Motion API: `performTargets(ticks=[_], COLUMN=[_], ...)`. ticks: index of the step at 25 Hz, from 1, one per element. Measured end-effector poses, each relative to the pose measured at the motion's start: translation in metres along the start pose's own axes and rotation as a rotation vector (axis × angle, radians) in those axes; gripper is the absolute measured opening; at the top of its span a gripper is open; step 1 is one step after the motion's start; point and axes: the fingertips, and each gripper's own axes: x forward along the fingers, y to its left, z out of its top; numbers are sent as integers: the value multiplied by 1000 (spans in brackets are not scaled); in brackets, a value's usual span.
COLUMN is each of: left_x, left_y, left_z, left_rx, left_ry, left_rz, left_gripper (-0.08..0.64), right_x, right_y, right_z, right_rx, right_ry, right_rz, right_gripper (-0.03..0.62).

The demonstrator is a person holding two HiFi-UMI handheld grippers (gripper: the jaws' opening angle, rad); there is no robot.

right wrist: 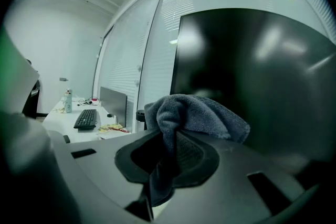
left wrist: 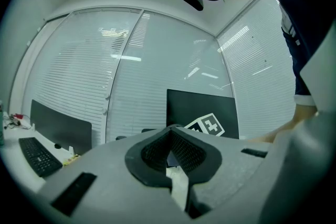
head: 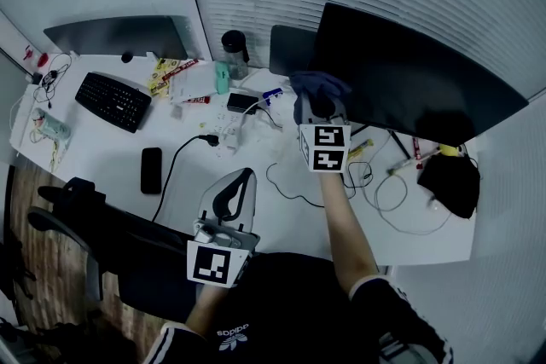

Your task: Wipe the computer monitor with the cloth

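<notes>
Right claw (right wrist: 167, 140) clamps the grey cloth (right wrist: 202, 112), bunched above its tips at the monitor (right wrist: 257, 71)'s left edge; dark screen spreads ahead and rightward. Left claw (left wrist: 170, 165), jaws together on nothing, sits over the desk (head: 102, 151)'s near edge, well apart

A white trefoil and the word "adidas" stand on the person's dark garment (head: 232, 337), at the bottom edge of the head view. The cube (head: 212, 262) on the left gripper (head: 242, 176) shows one square black-and-white marker. The cube on the right gripper (head: 317, 104) shows two. These are coded patterns, with no letters or numbers. The yellow and red packets (head: 164, 74) on the desk (head: 102, 158) carry print too small to read.
</notes>
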Motion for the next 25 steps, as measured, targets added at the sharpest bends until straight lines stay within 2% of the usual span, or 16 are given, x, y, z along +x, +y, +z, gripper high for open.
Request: performTargets(ticks=[10,25], left_x=[-7,-12], left_y=[4,5], left_z=[4,13], left_rx=[-2,-8], left_ry=[-22,-56], left_rz=[13,16], left_gripper=[6,6], right_x=[-12,-36], right_y=[-8,-25], right_z=[66,171], right_rx=[1,-87], right_ry=[-91,-257], right_rz=[-16,-41], right_gripper=[46,46])
